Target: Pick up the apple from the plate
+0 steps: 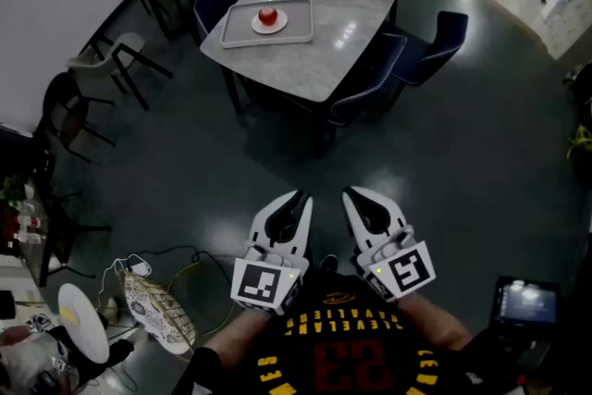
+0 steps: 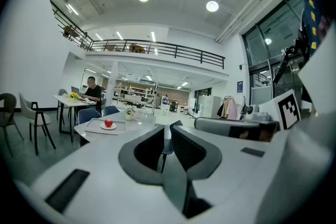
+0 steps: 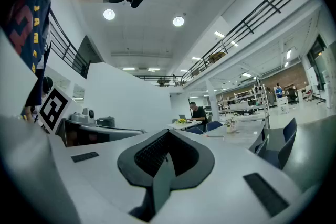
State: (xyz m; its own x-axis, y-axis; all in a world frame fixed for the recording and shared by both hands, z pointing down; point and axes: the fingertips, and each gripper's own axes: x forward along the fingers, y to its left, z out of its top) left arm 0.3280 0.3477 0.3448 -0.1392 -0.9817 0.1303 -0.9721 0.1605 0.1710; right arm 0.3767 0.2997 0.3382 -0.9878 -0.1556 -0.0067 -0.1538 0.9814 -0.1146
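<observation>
Red apple [image 1: 267,15] on white plate [image 1: 281,24]

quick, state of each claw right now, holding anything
Left claw: open by a narrow gap, holding nothing.
Right claw: closed, tips together, holding nothing.

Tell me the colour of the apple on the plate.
Red apple, clearest in the head view.

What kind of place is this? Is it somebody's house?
Probably not a house: it looks like a big office or lab hall. There are tables with chairs, an upstairs balcony, and a person working at a table.
</observation>
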